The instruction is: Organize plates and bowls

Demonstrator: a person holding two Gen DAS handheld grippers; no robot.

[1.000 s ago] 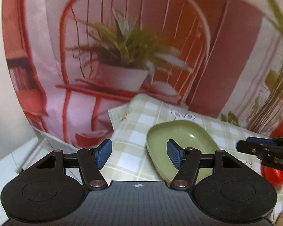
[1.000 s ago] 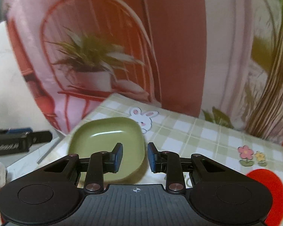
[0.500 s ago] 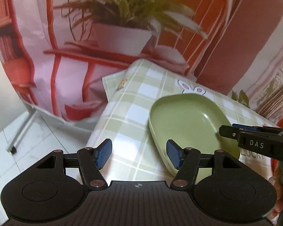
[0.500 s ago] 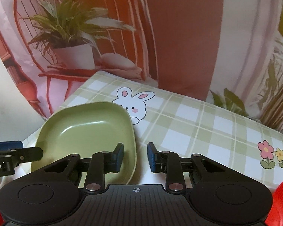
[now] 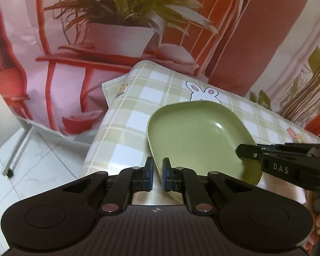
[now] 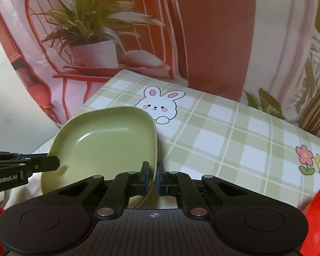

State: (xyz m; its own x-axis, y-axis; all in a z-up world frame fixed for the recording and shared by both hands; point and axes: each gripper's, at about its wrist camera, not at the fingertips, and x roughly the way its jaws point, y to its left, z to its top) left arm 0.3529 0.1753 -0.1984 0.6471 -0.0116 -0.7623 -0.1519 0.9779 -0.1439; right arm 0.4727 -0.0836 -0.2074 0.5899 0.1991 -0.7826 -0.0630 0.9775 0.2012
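Observation:
A green squarish plate (image 5: 198, 136) lies on the checked tablecloth (image 5: 125, 125) near its left corner, with a white rabbit print just behind it. My left gripper (image 5: 157, 175) is shut on the plate's near left rim. In the right wrist view the same plate (image 6: 104, 140) fills the lower left, and my right gripper (image 6: 152, 177) is shut on its near right rim. Each gripper's dark finger also shows from the side in the other view, reaching over the plate's edge.
A printed backdrop (image 6: 213, 32) with a potted plant and red chair hangs right behind the table. Something red (image 6: 317, 213) sits at the right edge of the right wrist view. The table's left edge (image 5: 96, 145) drops to a white tiled floor (image 5: 32, 166).
Both grippers have closed: the left from wide open, the right from slightly open, each now pinching the green plate's rim. Both moved in closer to the plate.

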